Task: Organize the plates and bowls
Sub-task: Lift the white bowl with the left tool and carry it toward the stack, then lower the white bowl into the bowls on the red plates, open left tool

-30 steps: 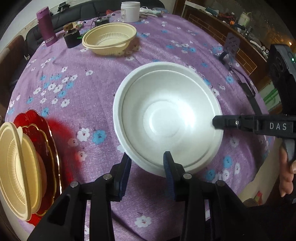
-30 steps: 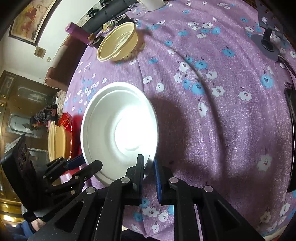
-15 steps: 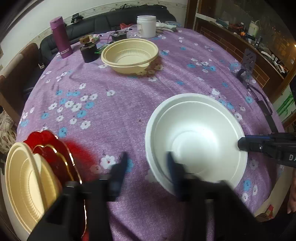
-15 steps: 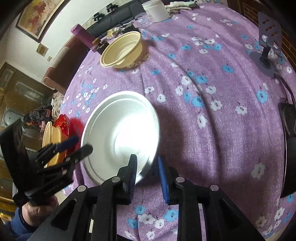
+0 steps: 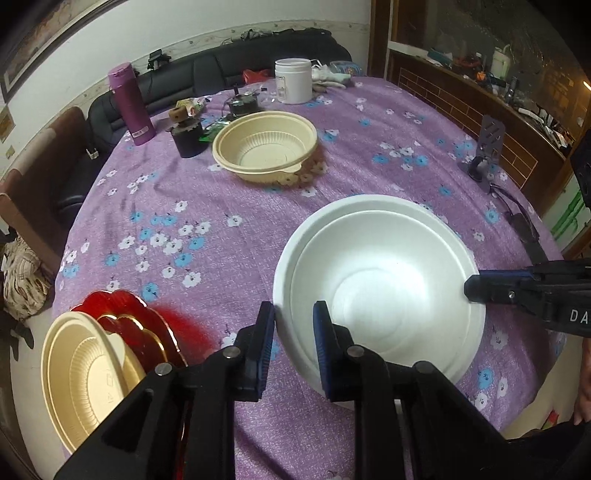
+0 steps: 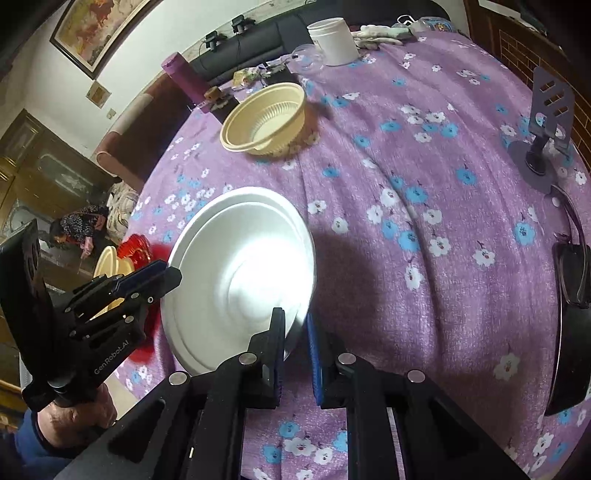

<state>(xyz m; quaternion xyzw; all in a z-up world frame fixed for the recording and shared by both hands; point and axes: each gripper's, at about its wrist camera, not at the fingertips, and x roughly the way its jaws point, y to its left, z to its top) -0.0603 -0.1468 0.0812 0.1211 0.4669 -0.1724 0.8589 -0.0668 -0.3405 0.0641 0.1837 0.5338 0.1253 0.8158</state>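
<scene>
Two hand-held tools lift a white bowl (image 5: pixel 380 291) by opposite edges over a round counter (image 5: pixel 236 206) w/ purple floral cloth. The left tool (image 5: pixel 294 328), nearest in its own wrist view, pinches the bowl's near-left rim, one blue-padded finger inside, one outside. The right tool (image 6: pixel 296 341) grips the opposite rim the same way; its jaws have just been closing, rim between them. In the left wrist view the right tool's tip sits at the bowl's far-right edge. A hand (image 6: pixel 77 413) in a blue sleeve holds the left tool at the lower left of the right wrist view.

At the counter's near-left edge, a cream bowl (image 5: pixel 85 373) lies on red gold-trimmed plates (image 5: pixel 147 332), the stack just beside the left tool. Mid-counter, well apart from the white bowl, sits a second cream bowl (image 5: pixel 264 146), ribbed inside, upright.

Farther back: a dark small pot (image 5: pixel 188 138), a purple flask (image 5: pixel 131 105) & a white tub (image 5: pixel 293 81) near the far edge. To the right, a phone stand (image 6: pixel 543 122) stands upright near the rim, dark glasses (image 6: pixel 570 258) closer in on the cloth. Behind the counter runs a black sofa (image 5: pixel 258 48); a framed picture (image 6: pixel 99 29) hangs on the wall. Whether the white bowl touches the cloth can't be told.
</scene>
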